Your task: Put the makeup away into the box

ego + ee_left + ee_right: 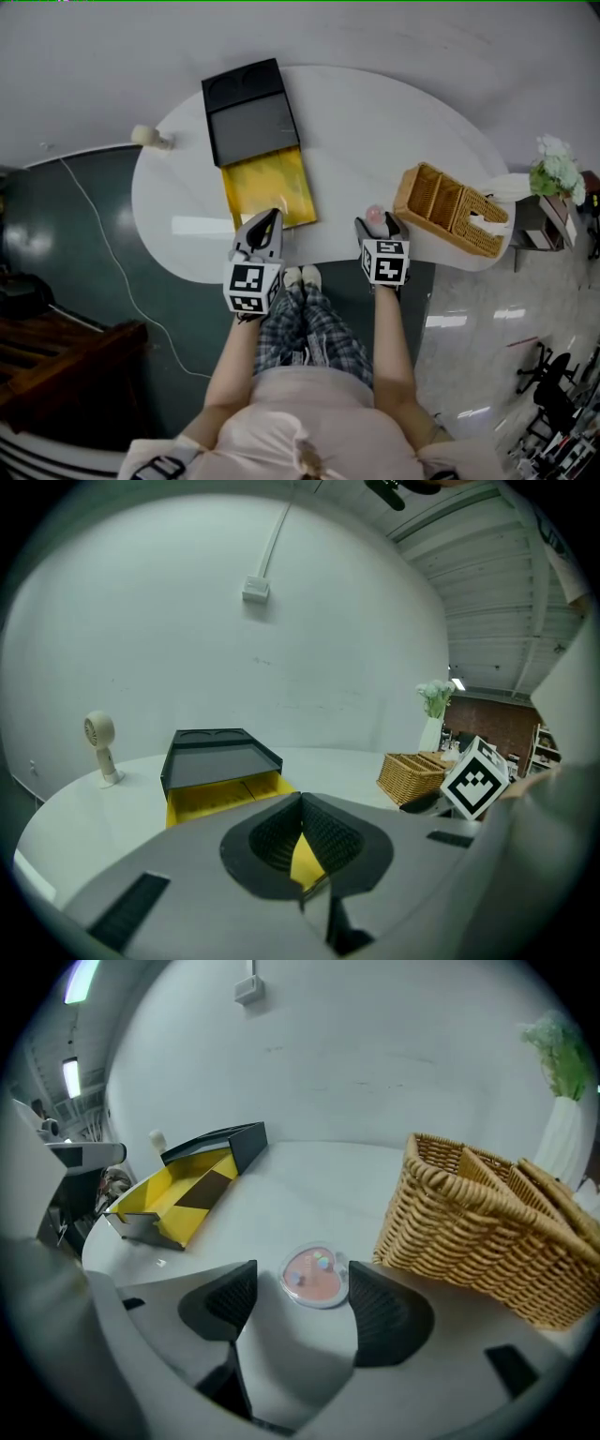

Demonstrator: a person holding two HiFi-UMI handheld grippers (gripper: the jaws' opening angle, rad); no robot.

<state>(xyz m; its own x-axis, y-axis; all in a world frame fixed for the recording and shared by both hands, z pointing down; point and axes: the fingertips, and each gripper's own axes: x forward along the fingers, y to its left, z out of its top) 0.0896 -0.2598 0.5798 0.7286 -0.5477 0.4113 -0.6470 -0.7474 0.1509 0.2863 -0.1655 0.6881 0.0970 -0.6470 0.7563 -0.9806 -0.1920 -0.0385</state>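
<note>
A small white fan [150,137] is seen standing on the white worktop [375,122], just to the left of the box's far end. The box [253,141] is made up of a black upper part and a yellow drawer [270,186], which is drawn out toward the person.

The left tool [262,236] is held over the near right corner of the box's drawer. In the left gripper view its jaws [302,799] are seen brought together at the tips, and the yellow of the drawer shows through the gap behind them.

Well to the right of the box, near the worktop's front edge, a round pink makeup compact [376,216] lies flat under a clear lid. The right tool [380,227] is lowered around it. In the right gripper view the jaws [302,1288] stand apart, one on either side of the compact [314,1277], and the black pads are not pressed against it.

Farther right of the box, just beyond the compact, a divided wicker basket [450,211] stands on the worktop. A plant in a white vase [555,169] is seen farthest from the box, past the basket.
</note>
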